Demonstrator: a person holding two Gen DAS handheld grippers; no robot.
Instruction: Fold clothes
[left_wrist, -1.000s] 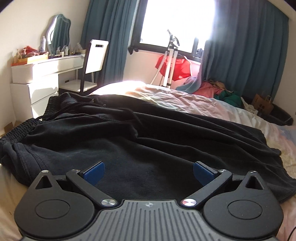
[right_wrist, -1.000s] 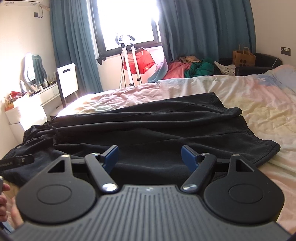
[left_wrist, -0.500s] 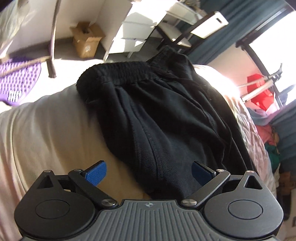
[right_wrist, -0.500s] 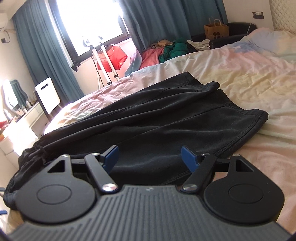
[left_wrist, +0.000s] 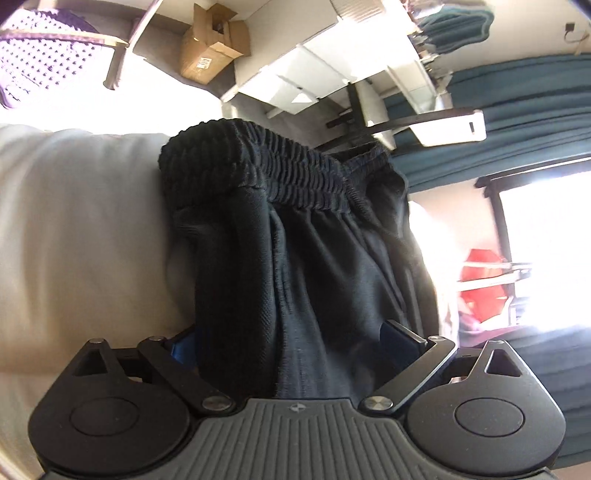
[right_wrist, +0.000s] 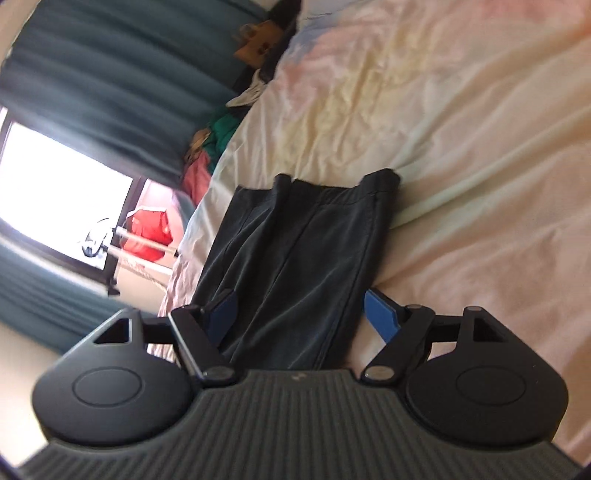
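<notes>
The black trousers (left_wrist: 295, 258) lie stretched along the bed (left_wrist: 81, 229), and a gripper sits at each end of them.

In the left wrist view, the left gripper (left_wrist: 291, 343) straddles the cloth near the waist end. Its jaws stand wide and have just been closing a little, with the dark fabric bunched between them. The blue pads (left_wrist: 183, 349) sit at either side of the cloth, and it is not clear that they press on it. The ribbed waistband (left_wrist: 266, 166) lies straight ahead of this gripper, at the edge of the bed. Beyond it are a cardboard box (left_wrist: 210, 48) on the floor and white drawers (left_wrist: 303, 81).

In the right wrist view, the right gripper (right_wrist: 299, 314) straddles the leg end, jaws released and wide. The trouser legs (right_wrist: 295, 251) run forward between its pads (right_wrist: 380, 314), and the hems (right_wrist: 332, 182) lie ahead on the pale sheet. To its left are teal curtains (right_wrist: 92, 62) and a bright window (right_wrist: 44, 184).
</notes>
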